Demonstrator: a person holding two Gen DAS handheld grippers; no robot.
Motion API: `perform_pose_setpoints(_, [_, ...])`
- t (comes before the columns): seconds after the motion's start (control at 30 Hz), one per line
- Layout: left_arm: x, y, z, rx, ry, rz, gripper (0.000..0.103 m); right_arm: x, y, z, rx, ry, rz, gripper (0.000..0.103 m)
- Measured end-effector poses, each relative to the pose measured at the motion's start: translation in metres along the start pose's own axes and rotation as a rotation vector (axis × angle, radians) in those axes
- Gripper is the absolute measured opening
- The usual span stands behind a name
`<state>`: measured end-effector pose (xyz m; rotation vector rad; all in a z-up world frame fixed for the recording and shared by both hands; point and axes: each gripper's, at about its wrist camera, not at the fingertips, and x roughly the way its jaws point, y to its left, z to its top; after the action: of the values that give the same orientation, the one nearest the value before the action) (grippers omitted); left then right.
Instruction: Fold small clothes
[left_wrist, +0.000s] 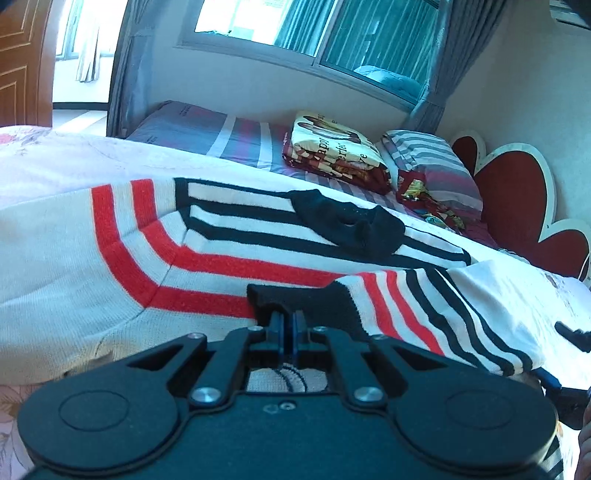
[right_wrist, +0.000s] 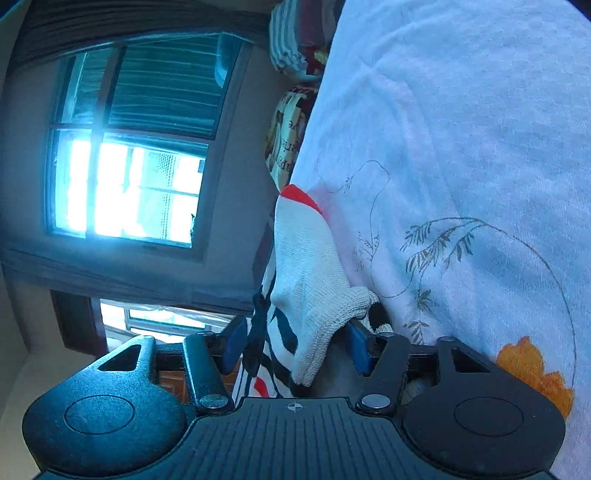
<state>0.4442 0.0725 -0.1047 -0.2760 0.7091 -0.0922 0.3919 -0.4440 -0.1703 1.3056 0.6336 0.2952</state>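
A cream knit sweater (left_wrist: 110, 266) with red and navy stripes lies spread on the bed, its black collar (left_wrist: 351, 221) facing up. One striped sleeve is folded over the body. My left gripper (left_wrist: 288, 317) is shut on that sleeve's black cuff (left_wrist: 295, 295). At the right edge of the left wrist view, part of my right gripper (left_wrist: 565, 358) shows beside the sweater's side. In the right wrist view, which is rolled on its side, my right gripper (right_wrist: 295, 343) stands open. Cream and striped folds of the sweater (right_wrist: 306, 258) hang between its blue pads (right_wrist: 234, 341), and the cloth bunches against the far pad.
The bed cover (right_wrist: 461, 147) is pale with a floral print. Beyond the sweater lie a folded printed blanket (left_wrist: 332, 147) and a striped pillow (left_wrist: 432, 158), against a red petal-shaped headboard (left_wrist: 517, 199). A window (left_wrist: 314, 22) and a wooden door (left_wrist: 18, 62) stand behind.
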Motion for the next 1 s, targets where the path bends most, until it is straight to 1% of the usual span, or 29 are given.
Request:
perform_pose_setpoints(0.03, [-0.001, 0.0, -0.001, 0.001, -0.004, 0.004, 0.004, -0.003, -0.002, -0.003, -0.028, 0.006, -0.019, 0.009])
perform_pose_setpoints(0.07, [-0.002, 0.0, -0.001, 0.002, -0.012, 0.006, 0.004, -0.003, 0.0, -0.002, -0.054, 0.014, -0.04, 0.007])
perform_pose_setpoints(0.13, [-0.004, -0.002, -0.003, 0.015, -0.022, 0.015, 0.004, -0.003, 0.003, -0.007, -0.113, 0.014, -0.061, 0.007])
perform_pose_setpoints(0.2, [-0.003, -0.003, -0.003, 0.023, -0.027, 0.026, 0.004, -0.004, 0.009, -0.013, -0.175, 0.003, -0.102, 0.006])
perform_pose_setpoints(0.23, [-0.002, -0.004, -0.003, 0.029, -0.024, 0.029, 0.004, -0.002, 0.008, -0.017, -0.194, 0.005, -0.13, 0.006])
perform_pose_setpoints(0.3, [0.002, -0.009, -0.005, 0.07, -0.002, 0.062, 0.003, 0.004, 0.011, -0.023, -0.277, 0.019, -0.222, 0.005])
perform_pose_setpoints(0.37, [0.007, -0.012, -0.008, 0.104, 0.015, 0.085, 0.003, 0.003, 0.017, -0.032, -0.351, 0.014, -0.25, 0.005])
perform_pose_setpoints(0.4, [0.007, -0.011, -0.01, 0.109, 0.013, 0.086, 0.004, 0.002, 0.021, -0.035, -0.386, 0.02, -0.266, 0.006])
perform_pose_setpoints(0.43, [0.006, -0.009, -0.01, 0.106, 0.008, 0.083, 0.006, 0.0, 0.025, -0.038, -0.408, 0.031, -0.272, 0.009])
perform_pose_setpoints(0.47, [0.005, -0.008, -0.01, 0.107, 0.005, 0.09, 0.009, -0.004, 0.028, -0.039, -0.421, 0.058, -0.267, 0.027])
perform_pose_setpoints(0.5, [0.001, -0.006, -0.009, 0.105, -0.005, 0.102, 0.022, -0.01, 0.031, -0.041, -0.439, 0.092, -0.246, 0.05])
perform_pose_setpoints(0.53, [-0.005, -0.004, -0.009, 0.095, -0.025, 0.127, 0.025, -0.021, 0.035, -0.045, -0.464, 0.079, -0.209, 0.053])
perform_pose_setpoints(0.57, [-0.013, -0.004, -0.008, 0.096, -0.06, 0.145, 0.025, -0.035, 0.043, -0.048, -0.512, 0.03, -0.194, 0.052])
perform_pose_setpoints(0.6, [-0.021, -0.006, -0.007, 0.118, -0.091, 0.144, 0.025, -0.042, 0.051, -0.05, -0.578, 0.003, -0.206, 0.05])
perform_pose_setpoints(0.63, [-0.025, -0.01, -0.005, 0.138, -0.107, 0.139, 0.025, -0.045, 0.058, -0.05, -0.633, -0.018, -0.24, 0.04])
perform_pose_setpoints(0.67, [-0.025, -0.015, -0.004, 0.153, -0.11, 0.12, 0.025, -0.044, 0.061, -0.05, -0.674, -0.028, -0.259, 0.013])
perform_pose_setpoints(0.7, [-0.023, -0.022, -0.004, 0.172, -0.105, 0.096, 0.025, -0.036, 0.064, -0.044, -0.691, -0.02, -0.261, 0.003])
perform_pose_setpoints(0.77, [-0.013, -0.037, -0.007, 0.218, -0.093, 0.071, 0.025, -0.019, 0.067, -0.041, -0.72, 0.003, -0.259, 0.003])
perform_pose_setpoints(0.8, [-0.007, -0.042, -0.009, 0.231, -0.084, 0.061, 0.027, -0.01, 0.068, -0.044, -0.757, 0.013, -0.262, 0.003])
perform_pose_setpoints(0.83, [0.001, -0.045, -0.011, 0.238, -0.069, 0.06, 0.029, 0.002, 0.068, -0.049, -0.804, 0.027, -0.297, 0.002])
perform_pose_setpoints(0.87, [0.01, -0.046, -0.016, 0.244, -0.037, 0.071, 0.029, 0.015, 0.062, -0.051, -0.841, 0.05, -0.359, 0.0])
perform_pose_setpoints(0.9, [0.017, -0.044, -0.02, 0.252, -0.027, 0.085, 0.03, 0.022, 0.054, -0.053, -0.854, 0.057, -0.373, 0.0])
perform_pose_setpoints(0.93, [0.017, -0.042, -0.022, 0.262, -0.052, 0.09, 0.03, 0.024, 0.049, -0.054, -0.844, 0.054, -0.361, 0.0])
perform_pose_setpoints(0.97, [0.015, -0.043, -0.021, 0.264, -0.048, 0.092, 0.03, 0.024, 0.052, -0.053, -0.841, 0.068, -0.361, 0.0])
perform_pose_setpoints(1.0, [0.012, -0.045, -0.018, 0.269, -0.048, 0.114, 0.031, 0.026, 0.051, -0.054, -0.845, 0.067, -0.356, 0.0])
